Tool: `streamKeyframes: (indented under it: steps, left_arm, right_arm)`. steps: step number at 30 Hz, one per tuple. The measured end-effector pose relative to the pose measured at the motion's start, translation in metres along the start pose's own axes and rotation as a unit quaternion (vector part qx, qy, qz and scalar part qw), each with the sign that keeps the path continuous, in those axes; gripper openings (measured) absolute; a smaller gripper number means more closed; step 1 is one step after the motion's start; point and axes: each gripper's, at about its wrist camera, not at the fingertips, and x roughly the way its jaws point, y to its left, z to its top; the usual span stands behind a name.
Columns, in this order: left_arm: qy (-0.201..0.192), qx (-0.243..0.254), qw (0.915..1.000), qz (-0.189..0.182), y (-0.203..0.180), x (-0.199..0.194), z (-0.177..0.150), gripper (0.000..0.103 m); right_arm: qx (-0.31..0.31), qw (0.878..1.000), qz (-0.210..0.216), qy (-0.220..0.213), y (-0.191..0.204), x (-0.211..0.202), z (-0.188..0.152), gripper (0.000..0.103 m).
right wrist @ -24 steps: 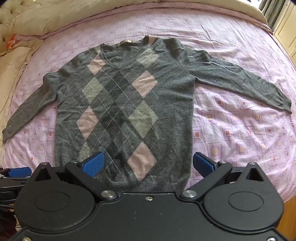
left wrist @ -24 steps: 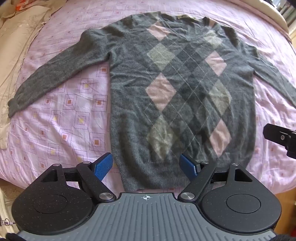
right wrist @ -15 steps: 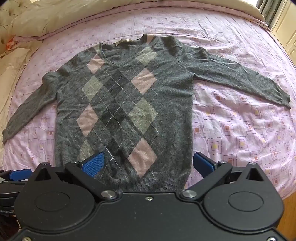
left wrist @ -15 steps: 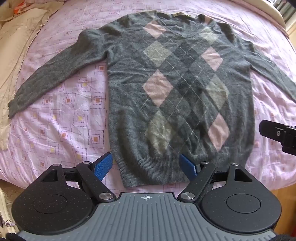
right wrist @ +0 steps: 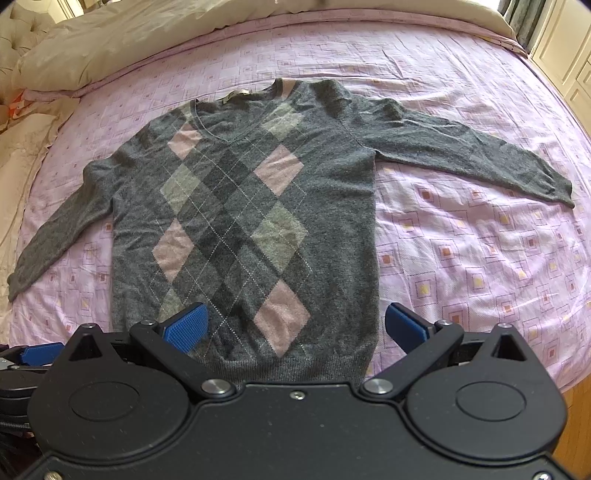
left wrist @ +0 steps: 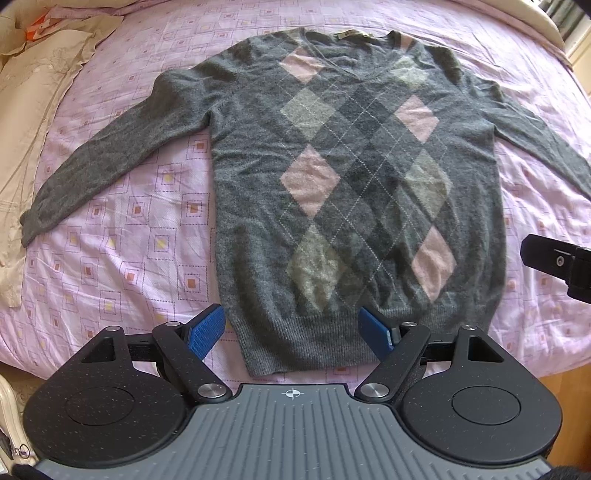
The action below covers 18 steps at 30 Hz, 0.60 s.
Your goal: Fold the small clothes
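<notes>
Your sweater lies flat, face up, sleeves spread, on the bed, hem nearest you. It looks like a soft, light knit that will sag and stretch, so pinch it at the hem corners or a cuff. Left gripper and right gripper gape wide, empty. The sheet is wrinkled and soft; pillows sit beyond.

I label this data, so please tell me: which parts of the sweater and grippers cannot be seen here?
- Sweater right cuff: left wrist view, cut off by the frame edge.
- Hem middle: right wrist view, hidden behind the right gripper body.
- Neck label: too small to read.
- Left gripper: open, holding nothing.
</notes>
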Motion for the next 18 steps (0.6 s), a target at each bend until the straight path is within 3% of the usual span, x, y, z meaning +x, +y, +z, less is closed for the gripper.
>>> streamKeyframes:
  steps: [18]
  left_arm:
    - [-0.002, -0.014, 0.9999, 0.009, 0.0062, -0.0019, 0.001, 0.078]
  right_arm:
    - [-0.001, 1.0, 0.004, 0.001, 0.0037, -0.0004, 0.0013, 0.101]
